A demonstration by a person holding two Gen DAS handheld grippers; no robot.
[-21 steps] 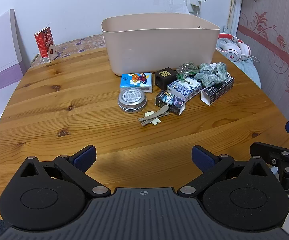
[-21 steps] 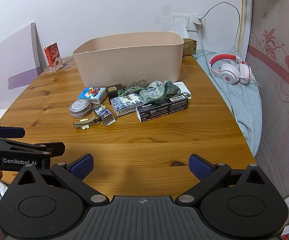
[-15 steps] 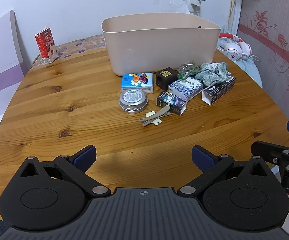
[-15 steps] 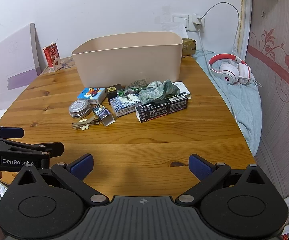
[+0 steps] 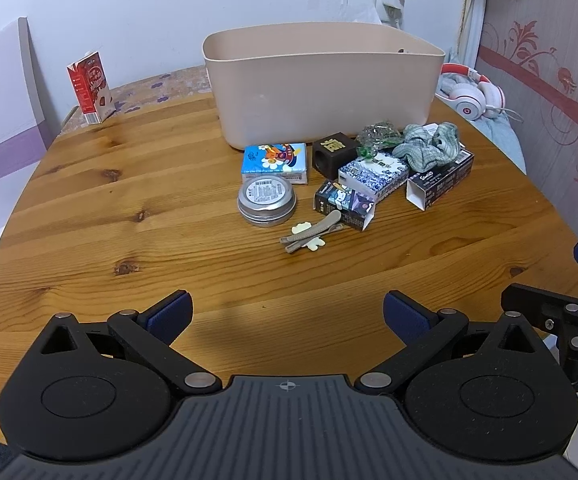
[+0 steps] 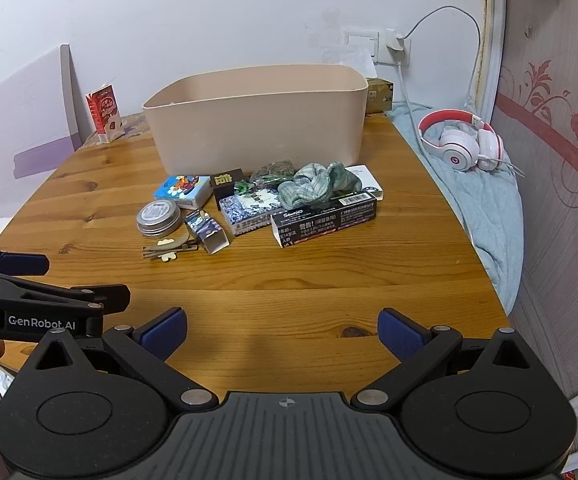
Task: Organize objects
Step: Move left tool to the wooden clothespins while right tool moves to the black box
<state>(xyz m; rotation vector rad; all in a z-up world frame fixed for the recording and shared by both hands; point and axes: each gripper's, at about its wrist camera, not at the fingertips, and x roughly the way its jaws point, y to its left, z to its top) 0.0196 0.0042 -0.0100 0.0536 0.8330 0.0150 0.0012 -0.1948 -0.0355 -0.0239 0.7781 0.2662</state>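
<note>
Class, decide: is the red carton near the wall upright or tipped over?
Upright. The red carton stands on its base at the table's far edge, its folded top uppermost.

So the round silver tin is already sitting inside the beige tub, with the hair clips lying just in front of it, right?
Not quite: the round silver tin sits on the table in front of the beige tub, as the left wrist view shows. The hair clips do lie just in front of it.
</note>
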